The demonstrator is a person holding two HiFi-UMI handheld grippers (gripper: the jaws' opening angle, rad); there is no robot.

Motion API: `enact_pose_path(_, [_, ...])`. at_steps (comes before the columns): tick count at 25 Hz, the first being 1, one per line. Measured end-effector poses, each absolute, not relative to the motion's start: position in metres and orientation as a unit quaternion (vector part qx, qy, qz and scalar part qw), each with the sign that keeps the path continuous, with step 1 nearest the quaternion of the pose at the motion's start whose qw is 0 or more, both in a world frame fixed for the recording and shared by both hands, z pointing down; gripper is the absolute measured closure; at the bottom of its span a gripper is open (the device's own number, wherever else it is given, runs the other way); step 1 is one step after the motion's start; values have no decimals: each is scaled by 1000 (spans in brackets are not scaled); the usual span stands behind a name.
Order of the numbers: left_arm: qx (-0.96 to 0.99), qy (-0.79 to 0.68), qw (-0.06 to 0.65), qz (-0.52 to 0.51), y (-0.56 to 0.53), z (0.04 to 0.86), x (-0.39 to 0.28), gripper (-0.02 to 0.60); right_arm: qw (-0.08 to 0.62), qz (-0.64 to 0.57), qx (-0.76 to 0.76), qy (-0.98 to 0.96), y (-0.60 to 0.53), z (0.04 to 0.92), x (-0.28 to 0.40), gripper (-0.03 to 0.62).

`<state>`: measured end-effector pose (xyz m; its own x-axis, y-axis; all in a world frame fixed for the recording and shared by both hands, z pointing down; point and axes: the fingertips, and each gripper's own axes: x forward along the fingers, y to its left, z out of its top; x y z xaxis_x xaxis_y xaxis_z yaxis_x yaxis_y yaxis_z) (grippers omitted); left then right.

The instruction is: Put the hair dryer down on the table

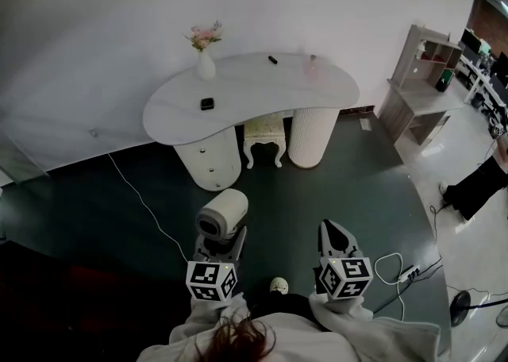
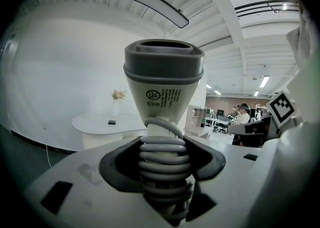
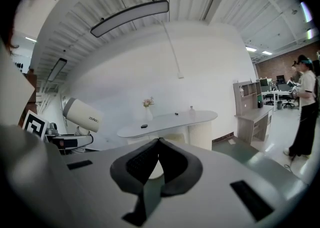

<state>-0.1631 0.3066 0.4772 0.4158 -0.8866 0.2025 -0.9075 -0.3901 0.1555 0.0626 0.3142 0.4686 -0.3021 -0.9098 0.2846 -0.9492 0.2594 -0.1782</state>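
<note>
A cream hair dryer point(image 1: 223, 214) with a grey nozzle stands up out of my left gripper point(image 1: 218, 240), low in the head view. The left gripper view shows the jaws of that gripper point(image 2: 164, 147) shut on the dryer's handle, which has its grey cord point(image 2: 164, 158) coiled round it, with the hair dryer's head point(image 2: 164, 84) pointing up. My right gripper point(image 1: 334, 230) is beside it, shut and empty, its tips meeting point(image 3: 159, 140). The right gripper view shows the hair dryer point(image 3: 82, 114) at left. The white kidney-shaped table point(image 1: 262, 86) stands ahead across the dark floor, apart from both grippers.
On the table are a vase of flowers point(image 1: 205, 55), a small black object point(image 1: 207, 103) and a pen-like item point(image 1: 272, 59). A stool point(image 1: 263, 136) sits under the table. A white cable point(image 1: 143, 202) and power strip point(image 1: 409, 273) lie on the floor. A shelf desk point(image 1: 425, 75) and a person point(image 1: 480, 186) are at right.
</note>
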Motion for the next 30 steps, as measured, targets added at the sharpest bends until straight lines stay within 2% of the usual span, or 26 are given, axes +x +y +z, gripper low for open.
enact_pose_path(18, [818,-557,131,57,291,492,-159,341,72,183,565,-801,293,490,66,545])
enact_pose_path(30, [825,-548,124,57,213,484,-146,341,72,185,574,-794,225,487,77,545])
